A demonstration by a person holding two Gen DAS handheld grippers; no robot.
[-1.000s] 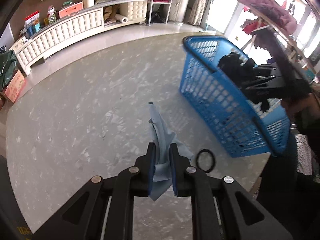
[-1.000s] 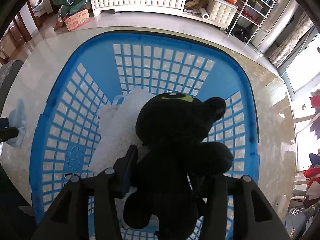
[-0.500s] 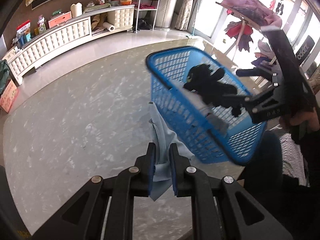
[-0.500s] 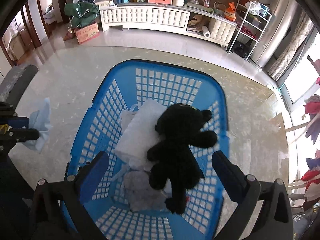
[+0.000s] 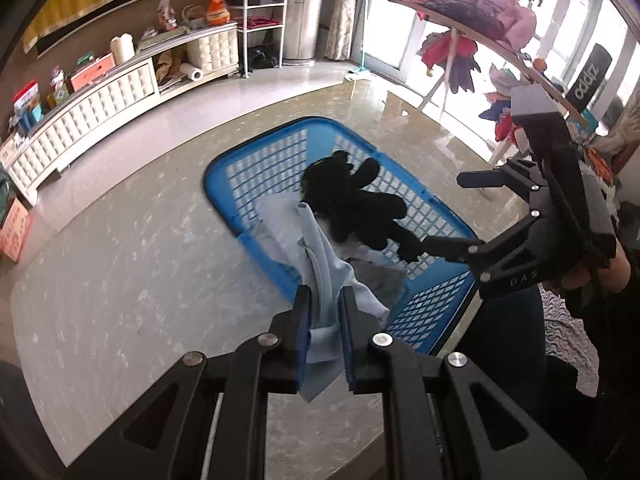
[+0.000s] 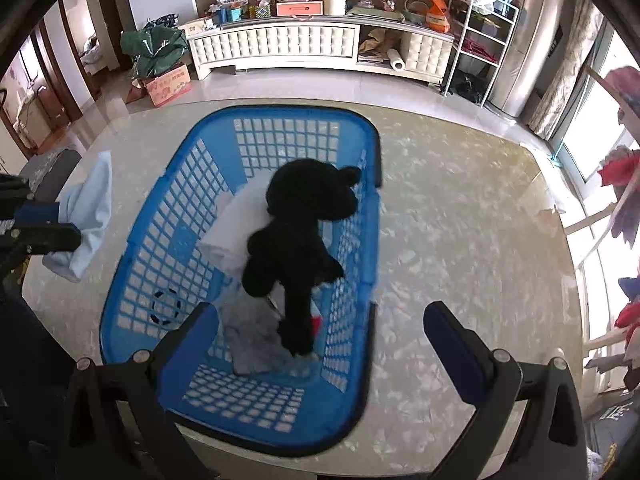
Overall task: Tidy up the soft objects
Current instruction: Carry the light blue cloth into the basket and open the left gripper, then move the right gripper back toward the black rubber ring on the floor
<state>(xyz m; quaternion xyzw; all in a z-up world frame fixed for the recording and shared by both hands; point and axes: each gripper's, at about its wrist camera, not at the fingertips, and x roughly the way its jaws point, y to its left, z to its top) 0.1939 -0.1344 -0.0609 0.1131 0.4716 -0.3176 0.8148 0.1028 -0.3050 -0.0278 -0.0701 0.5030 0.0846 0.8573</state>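
Observation:
A blue plastic basket (image 6: 168, 216) (image 5: 256, 152) stands on the marble table. Inside it a black plush toy (image 6: 296, 232) (image 5: 360, 204) lies on a white cushion (image 6: 236, 220), with a grey cloth (image 6: 252, 332) below. My left gripper (image 5: 324, 312) is shut on a light blue cloth (image 5: 324, 264) (image 6: 88, 216), held above the basket's near-left rim. My right gripper (image 6: 320, 340) (image 5: 440, 212) hangs wide open above the basket, nothing between its fingers.
The marble table (image 6: 460, 208) reaches out to the right of the basket. A long white cabinet (image 6: 280, 48) with clutter runs along the far wall, a metal shelf rack (image 6: 480, 28) beside it. A rack with coloured clothes (image 5: 472, 28) stands by the windows.
The right gripper let go of the black plush toy, which now lies in the basket, then opened wide and rose. The left gripper carried the light blue cloth up and toward the basket.

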